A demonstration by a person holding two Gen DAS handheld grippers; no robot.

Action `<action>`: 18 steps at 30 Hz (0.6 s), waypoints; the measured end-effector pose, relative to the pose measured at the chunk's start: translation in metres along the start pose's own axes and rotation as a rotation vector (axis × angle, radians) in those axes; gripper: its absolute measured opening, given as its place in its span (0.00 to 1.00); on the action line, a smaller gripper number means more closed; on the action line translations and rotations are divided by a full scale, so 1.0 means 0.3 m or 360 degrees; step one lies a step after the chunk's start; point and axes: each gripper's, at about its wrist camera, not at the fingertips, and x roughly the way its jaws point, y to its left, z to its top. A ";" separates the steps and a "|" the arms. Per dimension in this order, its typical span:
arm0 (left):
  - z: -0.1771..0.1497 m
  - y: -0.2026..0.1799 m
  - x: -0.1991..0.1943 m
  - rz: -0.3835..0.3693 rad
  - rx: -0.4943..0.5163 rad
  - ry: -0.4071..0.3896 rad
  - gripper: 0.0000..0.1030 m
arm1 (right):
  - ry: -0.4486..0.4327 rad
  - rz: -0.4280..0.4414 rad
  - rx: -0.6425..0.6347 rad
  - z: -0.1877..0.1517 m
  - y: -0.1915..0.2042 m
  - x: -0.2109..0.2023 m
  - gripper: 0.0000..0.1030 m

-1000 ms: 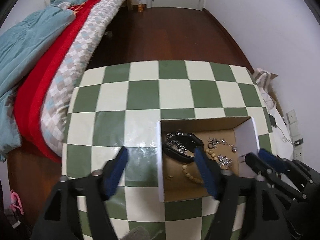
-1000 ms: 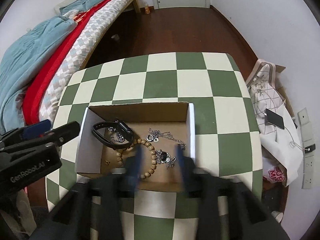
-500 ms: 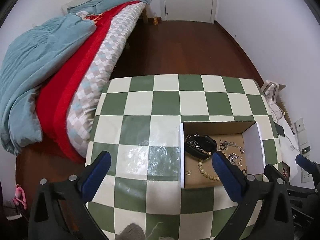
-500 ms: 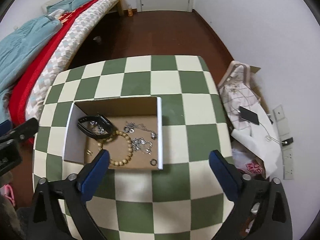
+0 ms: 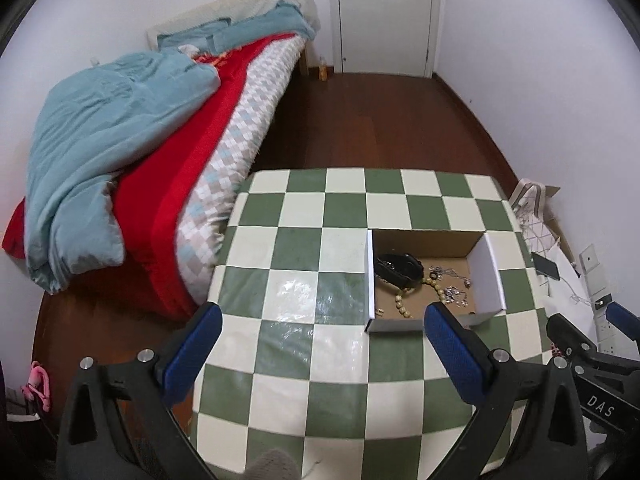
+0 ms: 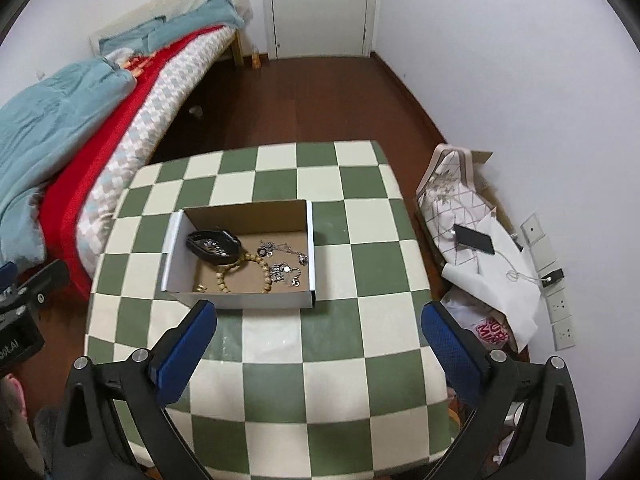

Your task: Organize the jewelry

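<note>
Jewelry (image 6: pixel 256 262) is lying inside an open cardboard box (image 6: pixel 240 300) on the checkered desk (image 6: pixel 360 264); left hand-held gripper (image 5: pixel 320 330) and right hand-held gripper (image 6: pixel 318 326) are both hovering above, spread wide, gripping nothing.

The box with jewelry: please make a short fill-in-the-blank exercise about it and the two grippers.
1. The box stands on a table with green and ____ squares.
2. The bead bracelet lies ____ the box.
3. The left gripper and the right gripper are both ____ and hold nothing.
4. The black band lies toward the box's ____ side.

Missing words: white; inside; open; left
</note>
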 end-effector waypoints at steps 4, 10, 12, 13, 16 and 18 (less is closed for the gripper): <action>-0.051 0.012 -0.117 -0.0014 -0.0011 -0.0090 1.00 | -0.0099 -0.0015 -0.0010 -0.043 0.000 -0.127 1.00; -0.128 0.029 -0.296 -0.0050 -0.0023 -0.0218 1.00 | -0.0281 -0.0059 -0.0002 -0.136 -0.014 -0.355 1.00; -0.148 0.033 -0.343 -0.0061 -0.0015 -0.0250 1.00 | -0.0314 -0.0057 0.0004 -0.166 -0.024 -0.413 1.00; -0.162 0.035 -0.376 -0.0070 -0.0015 -0.0274 1.00 | -0.0332 -0.0061 0.0006 -0.180 -0.028 -0.441 1.00; -0.193 0.041 -0.443 -0.0094 -0.0013 -0.0310 1.00 | -0.0385 -0.0068 0.0008 -0.230 -0.037 -0.531 1.00; -0.213 0.044 -0.479 -0.0110 -0.0020 -0.0323 1.00 | -0.0417 -0.0082 -0.0001 -0.256 -0.038 -0.581 1.00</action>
